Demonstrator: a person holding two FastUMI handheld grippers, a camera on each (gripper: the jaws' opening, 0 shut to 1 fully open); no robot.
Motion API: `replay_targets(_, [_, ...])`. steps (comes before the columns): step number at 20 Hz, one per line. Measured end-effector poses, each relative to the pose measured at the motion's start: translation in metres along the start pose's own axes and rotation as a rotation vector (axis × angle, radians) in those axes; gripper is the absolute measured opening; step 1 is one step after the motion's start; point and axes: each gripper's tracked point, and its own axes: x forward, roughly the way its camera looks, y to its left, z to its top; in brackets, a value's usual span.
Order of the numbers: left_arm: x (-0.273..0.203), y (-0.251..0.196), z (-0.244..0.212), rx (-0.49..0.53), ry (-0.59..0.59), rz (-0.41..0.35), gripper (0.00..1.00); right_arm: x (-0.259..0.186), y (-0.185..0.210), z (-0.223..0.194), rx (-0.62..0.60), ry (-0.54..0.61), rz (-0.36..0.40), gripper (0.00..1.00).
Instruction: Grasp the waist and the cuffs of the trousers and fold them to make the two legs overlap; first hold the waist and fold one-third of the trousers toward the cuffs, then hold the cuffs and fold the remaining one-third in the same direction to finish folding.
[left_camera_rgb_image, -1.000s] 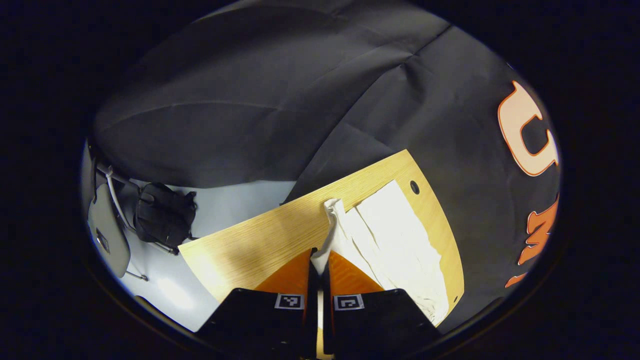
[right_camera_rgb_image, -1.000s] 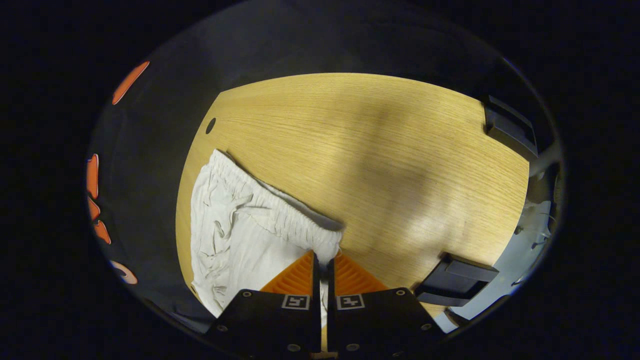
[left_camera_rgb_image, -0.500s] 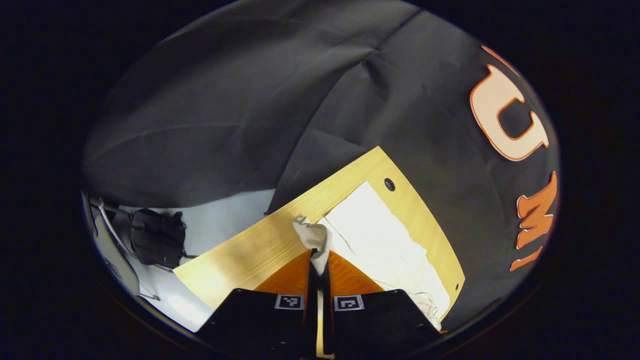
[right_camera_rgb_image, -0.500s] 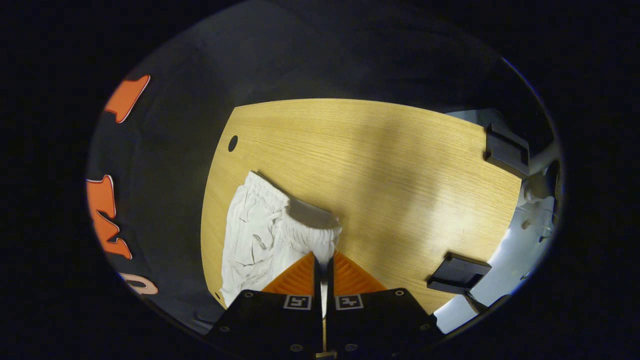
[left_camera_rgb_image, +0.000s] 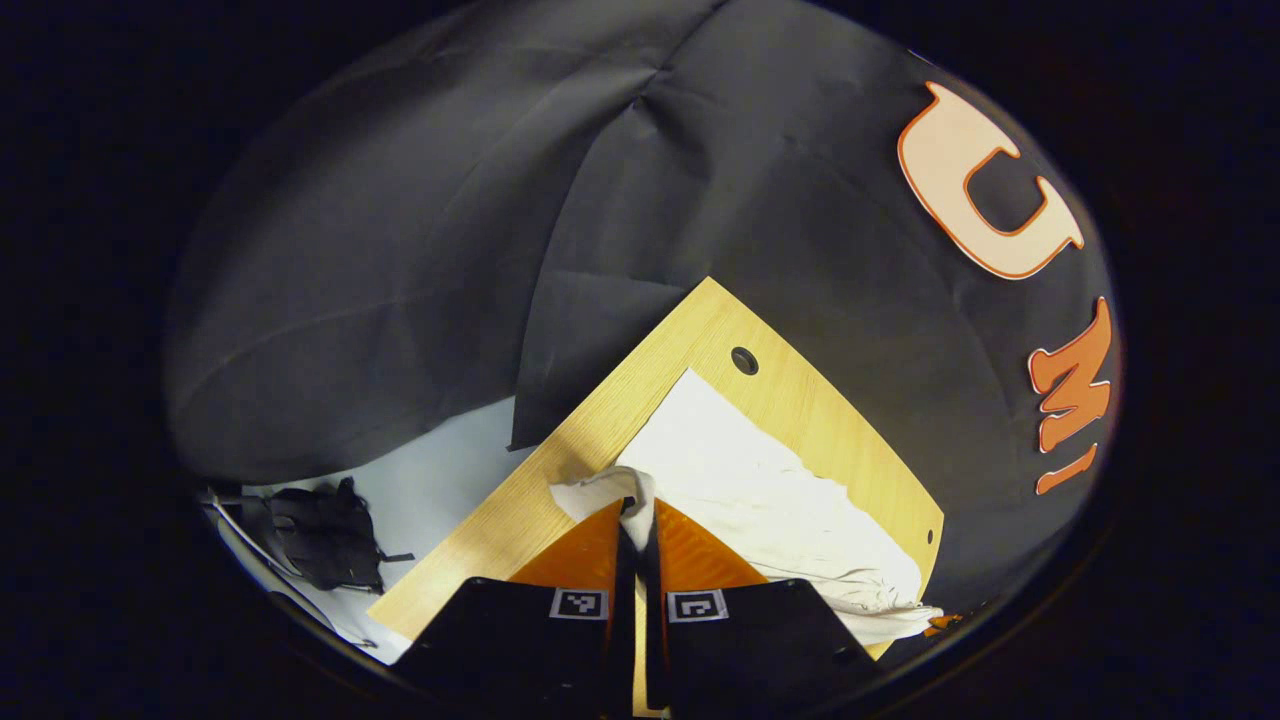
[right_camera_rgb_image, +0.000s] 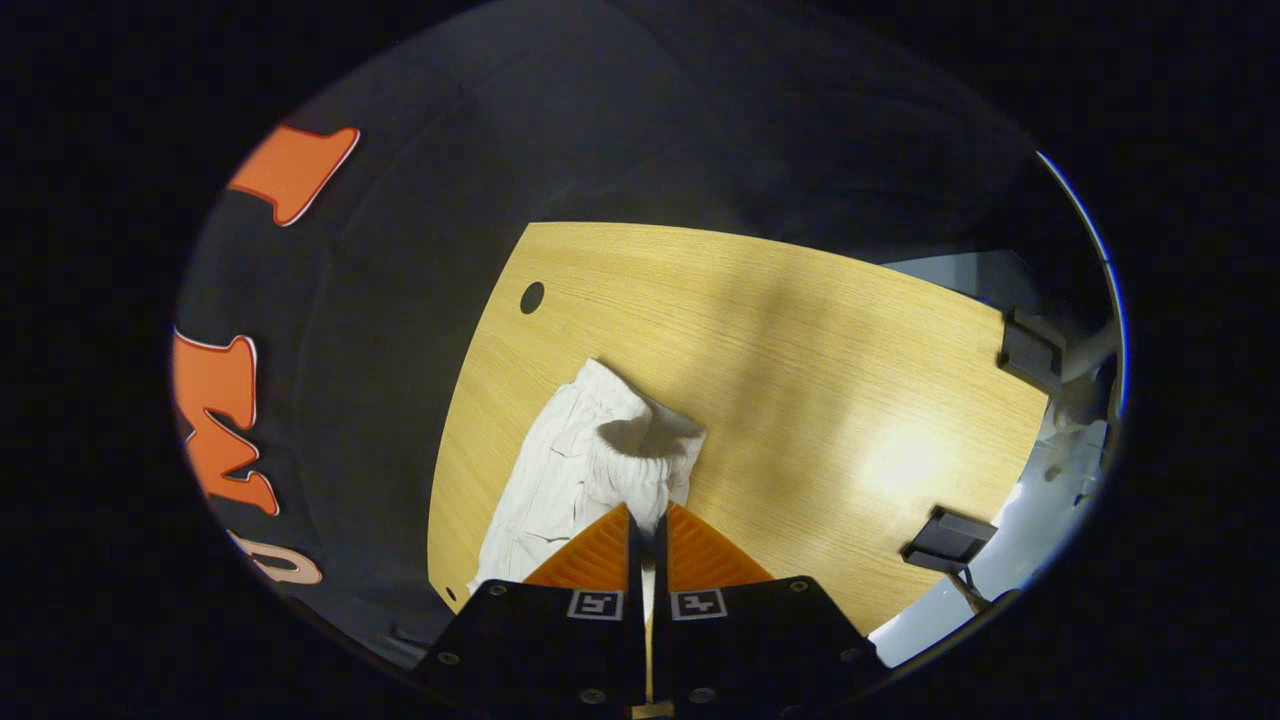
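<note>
White trousers (left_camera_rgb_image: 770, 490) lie along the far edge of a wooden table (left_camera_rgb_image: 800, 400). In the left gripper view my left gripper (left_camera_rgb_image: 636, 512) is shut on a cuff, and that corner of cloth is lifted off the table and curls over the fingertips. The right gripper view has the elastic waist (right_camera_rgb_image: 640, 455) of the trousers (right_camera_rgb_image: 560, 480) raised above the table (right_camera_rgb_image: 800, 350), with my right gripper (right_camera_rgb_image: 645, 520) shut on it. The lifted waist droops in a hump over the rest of the cloth.
The table has a round cable hole (left_camera_rgb_image: 744, 359) near its far corner, and another hole (right_camera_rgb_image: 532, 297) appears in the right gripper view. Black blocks (right_camera_rgb_image: 950, 540) sit at the table's right edge. A dark bag (left_camera_rgb_image: 320, 530) lies on the pale floor.
Both grippers have risen and carried the cuff and the waist higher off the table. The lifted waist has swung in over the lying cloth, so less of the trousers lies flat.
</note>
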Motion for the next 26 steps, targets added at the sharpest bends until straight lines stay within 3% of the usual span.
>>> replay_targets(5, [0.025,-0.011,0.015,0.064,0.051,0.002,0.08,0.007,0.024,0.010,-0.018,0.008,-0.012,0.03])
replay_targets(13, [0.083,-0.032,0.025,0.265,0.193,0.020,0.08,0.045,0.048,0.027,-0.010,0.048,-0.065,0.04])
replay_targets(18, [0.121,-0.044,0.039,0.228,0.215,0.009,0.06,0.077,0.075,0.040,0.029,0.089,-0.066,0.03])
replay_targets(21, [0.147,-0.053,0.047,0.175,0.203,-0.013,0.11,0.105,0.099,0.049,0.149,0.129,-0.016,0.03])
replay_targets(26, [0.164,-0.049,0.056,0.223,0.160,0.035,0.16,0.140,0.128,0.068,0.258,0.087,0.100,0.06])
